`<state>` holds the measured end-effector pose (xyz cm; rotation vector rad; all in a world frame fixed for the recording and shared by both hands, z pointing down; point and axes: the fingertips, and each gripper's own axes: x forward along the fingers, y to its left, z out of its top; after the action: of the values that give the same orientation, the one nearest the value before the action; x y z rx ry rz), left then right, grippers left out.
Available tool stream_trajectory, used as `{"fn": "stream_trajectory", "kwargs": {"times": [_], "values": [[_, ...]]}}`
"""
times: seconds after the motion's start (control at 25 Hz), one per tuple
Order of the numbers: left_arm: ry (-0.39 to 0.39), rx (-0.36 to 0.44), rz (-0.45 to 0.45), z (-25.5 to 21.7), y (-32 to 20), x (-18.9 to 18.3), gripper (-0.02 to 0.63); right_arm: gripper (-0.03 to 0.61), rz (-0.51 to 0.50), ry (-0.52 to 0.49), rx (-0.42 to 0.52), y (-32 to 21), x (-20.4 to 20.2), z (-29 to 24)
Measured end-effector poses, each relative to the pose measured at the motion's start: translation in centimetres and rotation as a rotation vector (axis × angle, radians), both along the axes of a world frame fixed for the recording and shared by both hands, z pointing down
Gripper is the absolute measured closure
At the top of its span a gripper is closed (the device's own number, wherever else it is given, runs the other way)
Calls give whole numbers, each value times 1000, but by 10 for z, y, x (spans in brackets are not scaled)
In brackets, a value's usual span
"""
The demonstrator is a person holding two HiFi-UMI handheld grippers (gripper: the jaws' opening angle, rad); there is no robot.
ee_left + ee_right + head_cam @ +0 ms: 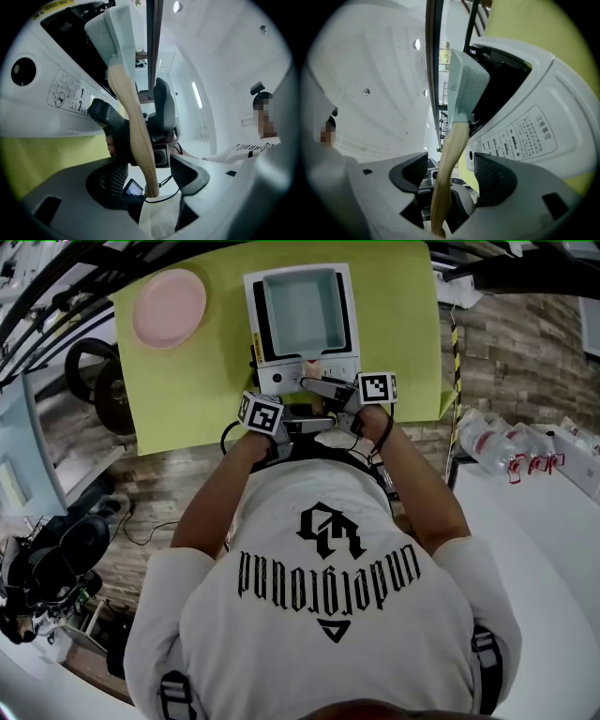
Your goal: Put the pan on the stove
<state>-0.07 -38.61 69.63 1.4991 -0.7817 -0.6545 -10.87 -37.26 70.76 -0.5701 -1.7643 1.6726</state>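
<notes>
Head view and both gripper views of a square, pale blue pan (302, 310) that sits in the recess of a white tabletop stove (277, 379). The stove stands on a yellow-green mat (403, 324). The pan's wooden handle (133, 117) projects past the stove's control panel toward the person, over the mat's near edge. The left gripper (149, 171) and right gripper (451, 171) approach this handle from opposite sides, roughly level and facing one another, so the left gripper view shows the other tool just behind the handle. In each gripper view the handle passes between the two ribbed jaw pads with a visible gap on either side. Both tools are therefore released, straddling the handle without pressing on it. The left marker cube (261, 413) lies nearer the person, and the right marker cube (377, 387) lies close to the stove's front corner. In the gripper views the pan's speckled outer wall meets the handle at a pale collar, above the stove's black top surface and the printed label on its casing. A pink plate (170, 307) rests on the far left part of the mat, well apart from the stove. The person wears a white T-shirt (328, 615) with black print, and both forearms reach forward to the tools. Wrapped bottles (497, 442) lie on a white surface to the right.
</notes>
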Motion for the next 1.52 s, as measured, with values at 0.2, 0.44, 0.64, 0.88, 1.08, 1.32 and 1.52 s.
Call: {"fn": "stream_trajectory", "kwargs": {"times": [0.2,0.44,0.64,0.88,1.08,1.32,1.52], "values": [[-16,-6,-19,-1,4,1,318,264,30,-5,21,-10,9,-3],[-29,-14,-49,-6,14,-4,318,264,38,0,51,-10,19,-10],[-49,-7,-70,-18,22,3,318,268,59,-27,120,-21,36,-20],[-133,-17,-98,-16,41,8,320,316,143,-28,157,-28,57,-33],[-212,-24,-150,-24,51,6,422,427,209,-47,277,-38,66,-48],[-368,-45,-253,-43,76,3,574,579,272,-143,400,-47,82,-88],[-507,-26,-339,-77,102,2,603,580,215,-265,522,-25,91,-132]]}}
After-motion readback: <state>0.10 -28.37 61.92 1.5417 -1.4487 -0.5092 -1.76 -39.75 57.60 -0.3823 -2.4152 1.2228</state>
